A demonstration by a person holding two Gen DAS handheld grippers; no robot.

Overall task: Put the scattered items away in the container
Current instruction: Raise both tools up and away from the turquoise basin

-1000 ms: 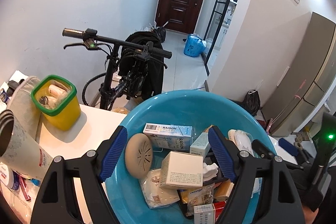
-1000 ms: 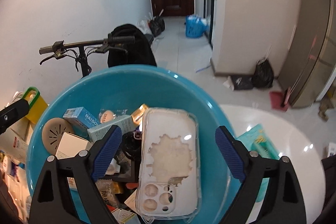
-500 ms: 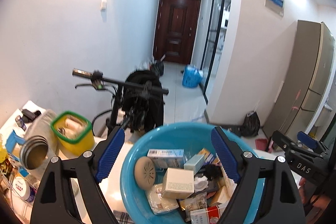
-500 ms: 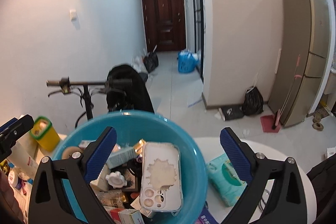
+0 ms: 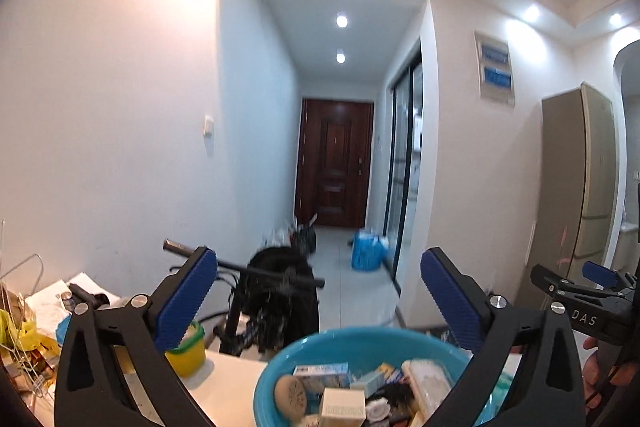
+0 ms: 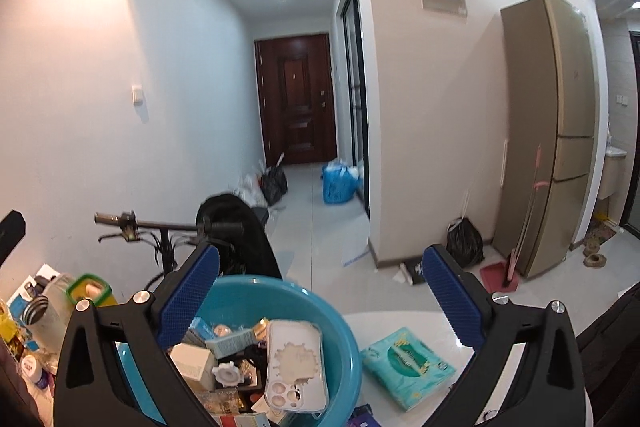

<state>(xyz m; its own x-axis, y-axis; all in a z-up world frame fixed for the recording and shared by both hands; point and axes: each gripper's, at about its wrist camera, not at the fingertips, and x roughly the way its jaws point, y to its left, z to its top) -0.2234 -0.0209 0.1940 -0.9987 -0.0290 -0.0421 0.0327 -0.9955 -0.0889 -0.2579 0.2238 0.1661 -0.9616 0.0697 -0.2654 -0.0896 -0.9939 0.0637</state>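
A blue basin (image 5: 280, 367) (image 6: 340, 323) stands on the white table (image 6: 404, 319), filled with several small boxes, a tan round disc (image 5: 290, 393) and a clear phone case (image 6: 296, 367) lying on top. A green tissue pack (image 6: 404, 363) lies on the table just right of the basin, outside it. My left gripper (image 5: 316, 267) is raised above and behind the basin, pointing level down the hallway, jaws opening with nothing between them. My right gripper (image 6: 320, 259) hangs above the basin's right side, jaws also opening and empty.
A yellow tub with a green lid (image 5: 186, 351) and cluttered bottles and papers sit left of the basin. Behind the table stand black handlebars (image 6: 160, 225) draped with a dark jacket. A tall fridge (image 6: 552, 131) is at the right, with bags on the hallway floor.
Both grippers have risen and tipped up from looking into the basin to looking down the hallway. The basin has sunk to the bottom of both views. Both pairs of jaws stand wider.
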